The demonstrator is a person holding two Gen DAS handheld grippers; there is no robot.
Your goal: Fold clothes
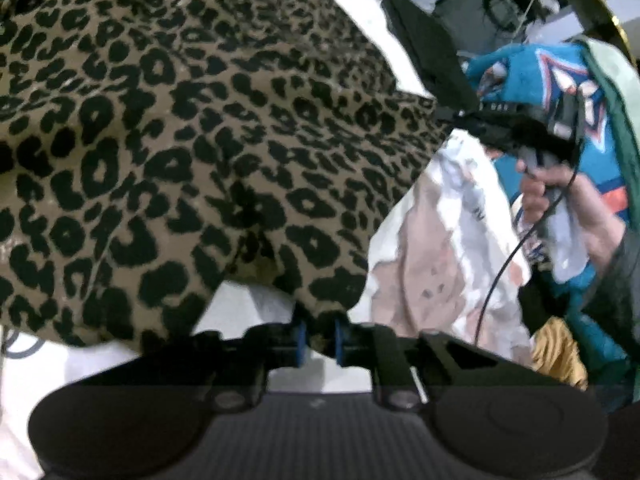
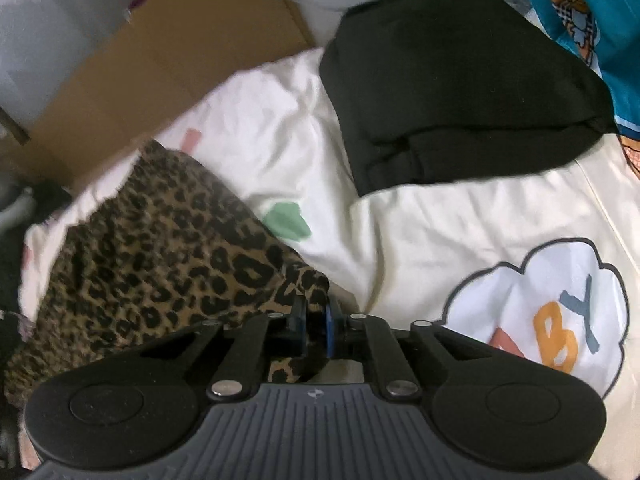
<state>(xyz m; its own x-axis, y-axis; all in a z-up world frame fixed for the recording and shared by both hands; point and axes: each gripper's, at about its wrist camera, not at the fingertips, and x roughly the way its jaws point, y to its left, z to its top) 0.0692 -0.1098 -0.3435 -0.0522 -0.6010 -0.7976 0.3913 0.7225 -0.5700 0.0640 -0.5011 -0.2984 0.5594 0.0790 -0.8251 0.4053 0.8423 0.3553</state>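
Note:
A leopard-print garment [image 1: 192, 128] fills most of the left wrist view, lifted and draped over the white sheet. My left gripper [image 1: 320, 336] is shut on its lower edge, with cloth pinched between the blue pads. In the right wrist view the same leopard-print garment [image 2: 160, 264] lies at the left, and my right gripper [image 2: 316, 328] is shut on a corner of it. The left wrist view also shows the right gripper [image 1: 454, 115] at the garment's far corner, held by a hand [image 1: 560, 200].
A folded black garment [image 2: 452, 92] lies on the white bedsheet [image 2: 420, 240], which has a "BABY" cloud print [image 2: 552, 320]. A cardboard box [image 2: 160, 60] stands behind the bed. A blue patterned cloth [image 1: 540, 76] and other clothes pile up at the right.

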